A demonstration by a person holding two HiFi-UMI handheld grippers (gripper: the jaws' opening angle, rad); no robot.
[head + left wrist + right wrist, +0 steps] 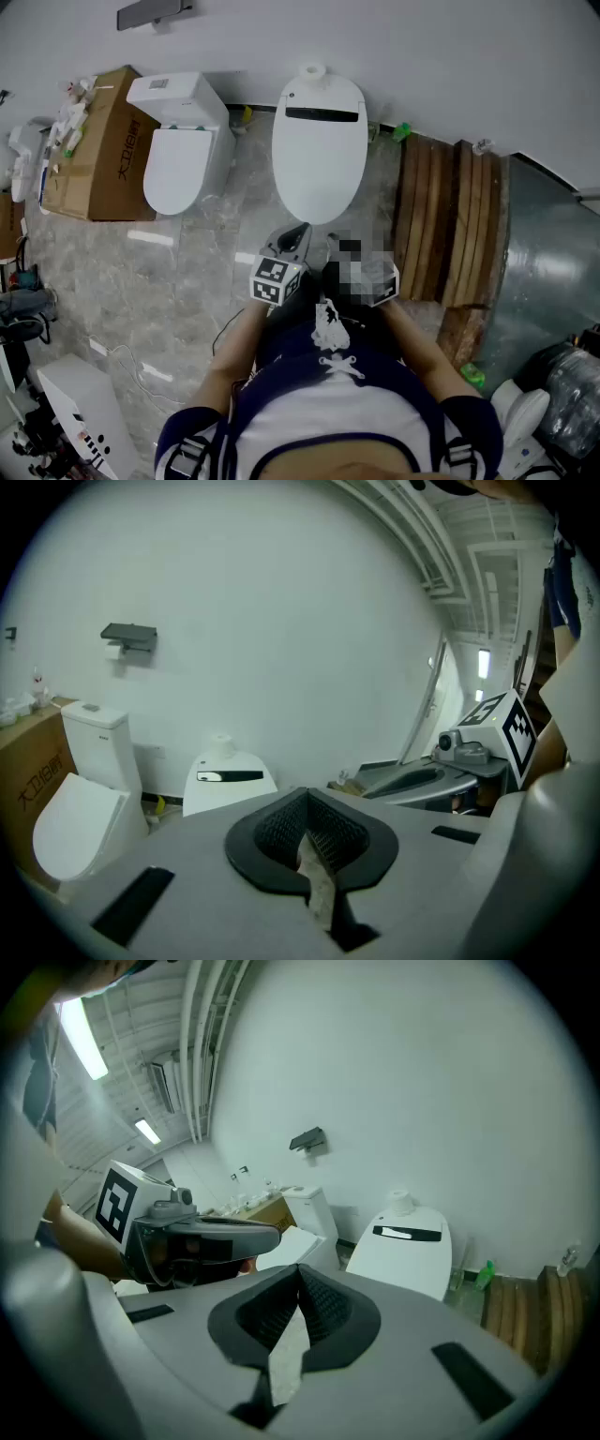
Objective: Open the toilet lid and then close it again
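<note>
The white tankless toilet point(319, 155) stands against the wall with its lid point(319, 173) down; a black strip crosses its rear. It also shows in the left gripper view as the toilet point(230, 780) and in the right gripper view as the toilet point(408, 1246). Both grippers are held side by side in front of it, short of the lid and touching nothing. My left gripper point(300, 232) is shut and empty, as the left gripper point(307, 801) shows close up. My right gripper point(330, 247), partly under a mosaic patch, is shut and empty too, seen as the right gripper point(300, 1274).
A second toilet with a tank point(183, 150) stands left of the first, beside a cardboard box point(98, 141). Stacked wooden planks point(450, 220) and a grey metal duct point(544, 272) lie to the right. A green bottle point(401, 131) sits by the wall. Marble floor point(169, 272) lies underfoot.
</note>
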